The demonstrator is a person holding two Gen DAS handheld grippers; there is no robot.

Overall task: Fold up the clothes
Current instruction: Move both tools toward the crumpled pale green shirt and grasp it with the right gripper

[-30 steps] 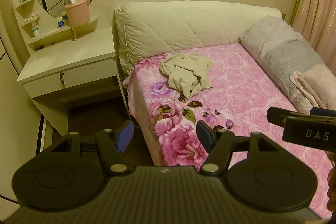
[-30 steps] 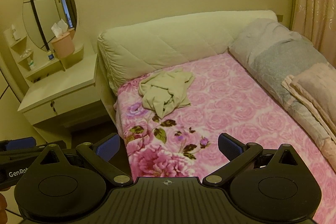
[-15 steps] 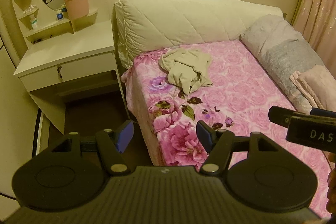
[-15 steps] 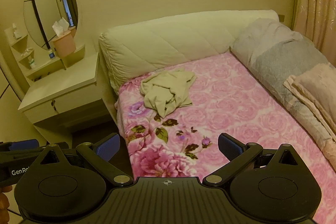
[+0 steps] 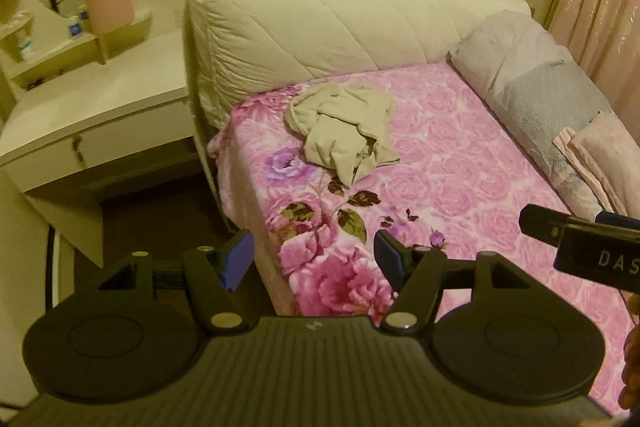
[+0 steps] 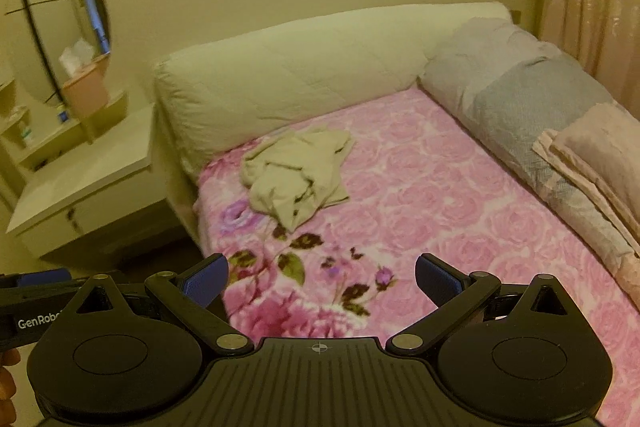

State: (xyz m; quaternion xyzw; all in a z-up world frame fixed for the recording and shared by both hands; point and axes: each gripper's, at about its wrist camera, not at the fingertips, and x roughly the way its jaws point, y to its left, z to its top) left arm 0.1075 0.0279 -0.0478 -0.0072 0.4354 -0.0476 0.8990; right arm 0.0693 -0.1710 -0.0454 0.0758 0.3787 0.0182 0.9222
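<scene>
Folding not begun: the beige garment [image 5: 344, 131] lies crumpled near the bed's [image 5: 460, 163] headboard-left corner; left tool [image 5: 312, 257] and right tool [image 6: 322, 277] both gape empty, well short of it

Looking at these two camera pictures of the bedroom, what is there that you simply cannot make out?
- Crumpled beige garment: folds bunched over each other in both views, so its type stays unknown.
- Small items on the cream dressing-table shelves: blurred and too small, left view.
- Folded pale pink cloth: cut off by the right edge.
- Right black two-finger gripper: in the left view, mostly past the edge.
</scene>
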